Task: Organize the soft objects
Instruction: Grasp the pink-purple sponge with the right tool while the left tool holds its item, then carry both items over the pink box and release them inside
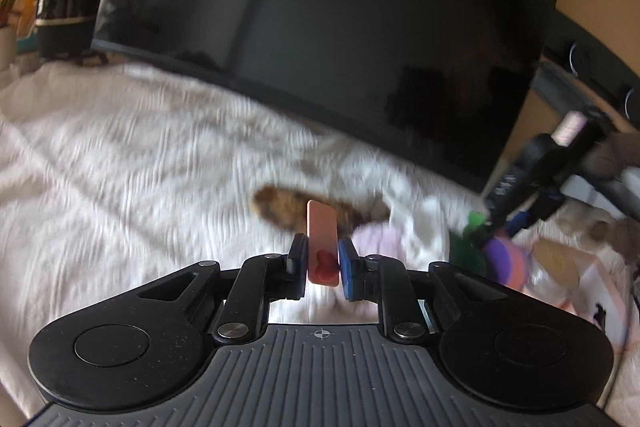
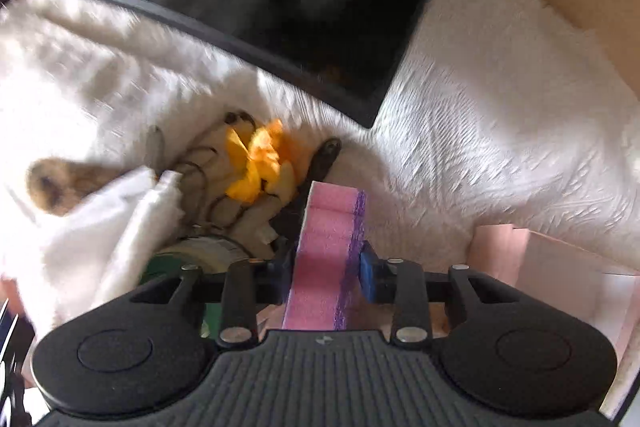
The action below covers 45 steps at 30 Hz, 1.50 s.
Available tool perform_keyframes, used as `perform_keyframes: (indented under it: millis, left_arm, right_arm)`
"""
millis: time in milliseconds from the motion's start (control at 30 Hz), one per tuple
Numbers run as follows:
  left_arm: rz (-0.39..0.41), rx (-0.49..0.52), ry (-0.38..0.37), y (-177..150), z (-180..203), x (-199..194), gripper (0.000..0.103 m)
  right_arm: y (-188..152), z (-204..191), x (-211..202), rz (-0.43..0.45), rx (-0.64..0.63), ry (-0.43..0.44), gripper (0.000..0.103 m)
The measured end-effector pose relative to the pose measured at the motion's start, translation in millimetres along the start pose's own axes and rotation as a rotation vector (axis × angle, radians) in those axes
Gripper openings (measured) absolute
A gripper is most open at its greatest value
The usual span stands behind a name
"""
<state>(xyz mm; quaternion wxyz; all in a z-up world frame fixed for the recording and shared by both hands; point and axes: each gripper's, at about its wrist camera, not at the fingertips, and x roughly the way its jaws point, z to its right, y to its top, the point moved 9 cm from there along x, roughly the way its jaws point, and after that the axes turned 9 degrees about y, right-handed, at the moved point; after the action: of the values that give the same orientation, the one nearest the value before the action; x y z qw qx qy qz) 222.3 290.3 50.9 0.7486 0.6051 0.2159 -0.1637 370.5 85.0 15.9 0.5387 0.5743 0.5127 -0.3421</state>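
My left gripper (image 1: 323,259) is clamping a thin peach slab with a red blob printed on it (image 1: 321,247), held upright. My right gripper (image 2: 327,267) is squeezing a pink sponge with a purple scrub edge (image 2: 326,255), edge-on between the pads, likely for carrying to the pink box (image 2: 560,267) at right. Beyond, gloves (image 2: 224,179), an orange cloth (image 2: 260,163) and a brown plush (image 2: 56,183) are lying on the white blanket (image 2: 480,147). Behind, a dark monitor (image 1: 320,27). No legible writing; motion blur.

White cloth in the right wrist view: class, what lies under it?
A brown furry toy pokes out from beneath the white cloth; its far end is covered. A green-rimmed round thing shows at the cloth's edge, the rest hidden.
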Motion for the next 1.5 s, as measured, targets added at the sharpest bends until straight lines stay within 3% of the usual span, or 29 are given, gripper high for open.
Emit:
perform_keyframes:
  millis: [167,300,433,633,800,967,1333,1433,1500]
  left_arm:
    - [0.037,0.05,-0.026,46.7,25.1,4.2,0.02]
    - [0.057,0.096,-0.092,73.6,66.5,4.1,0.02]
    - [0.031,0.148,-0.175,83.0,116.4,2.2,0.02]
    - [-0.042,0.236,-0.331,70.1,198.6,-2.9,0.02]
    - [-0.121,0.344,-0.454,34.7,264.8,-9.8,0.02]
    - [-0.211,0.427,-0.528,-11.7,310.6,-6.7,0.02]
    - [-0.337,0.525,-0.571,-68.9,352.9,19.1,0.02]
    - [-0.387,0.563,-0.523,-85.9,354.4,32.5,0.021]
    - [-0.37,0.558,-0.505,-87.3,351.0,36.2,0.021]
  right_arm:
    - [-4.2,1.5,-79.7,0.15,0.009,0.123,0.032]
    - [-14.9,19.4,-146.5,0.29,0.025,0.183,0.032]
    - [-29.0,48.1,-195.9,0.41,0.064,0.213,0.032]
    - [-65.9,107.0,-238.7,0.542,0.127,0.181,0.032]
    - [-95.6,152.9,-244.9,0.585,0.188,0.139,0.032]
    - [-117.4,191.6,-236.1,0.596,0.238,0.099,0.032]
    - [-148.7,239.3,-199.3,0.545,0.294,0.061,0.032]
    - [-149.1,244.1,-183.7,0.515,0.312,0.08,0.032]
    - [-148.0,243.8,-173.7,0.499,0.312,0.088,0.032]
